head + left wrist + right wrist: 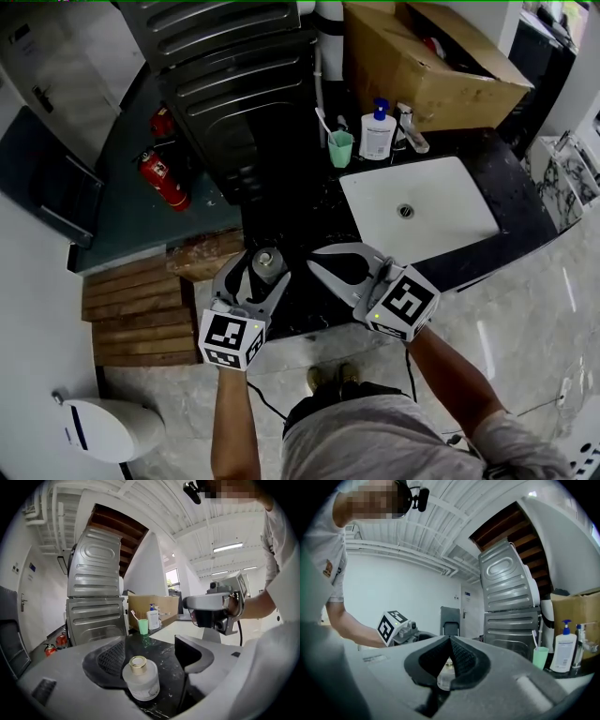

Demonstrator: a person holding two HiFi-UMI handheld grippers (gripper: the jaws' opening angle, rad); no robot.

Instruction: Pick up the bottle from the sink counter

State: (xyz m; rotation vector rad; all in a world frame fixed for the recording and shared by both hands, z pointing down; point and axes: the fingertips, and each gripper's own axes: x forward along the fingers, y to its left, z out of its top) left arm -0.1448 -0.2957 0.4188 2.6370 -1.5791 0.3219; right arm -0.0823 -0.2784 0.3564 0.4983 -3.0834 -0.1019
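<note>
While the small frosted-glass bottle with the gold cap [140,679] stands upright on the black marble worktop [300,202], close to the front edge and toward the front-left corner, nothing of the lift itself is done — its base rests flat on the stone. The approach, though, looks complete. The left gripper [263,265] is set around the bottle with its grey jaws spread wide, one on either side. In the left gripper view the bottle sits close to the ribbed pad of the left jaw, though contact cannot be made out, and a clear strip of worktop separates it from the right jaw, so no grip is on it. The right gripper [314,260] hovers just beside, over the same front edge, its jaws closed tip to tip on nothing; in the right gripper view the bottle shows only beyond them. What is left, by my reading, is the whole grasp — bringing the left jaws together on the round body below the cap, then raising the bottle clear of the worktop. Near the rear edge, the green plastic cup with a toothbrush [340,148] and the white pump dispenser with a blue top [377,134] stand by the white rectangular sink basin [441,216], well apart from the work.
</note>
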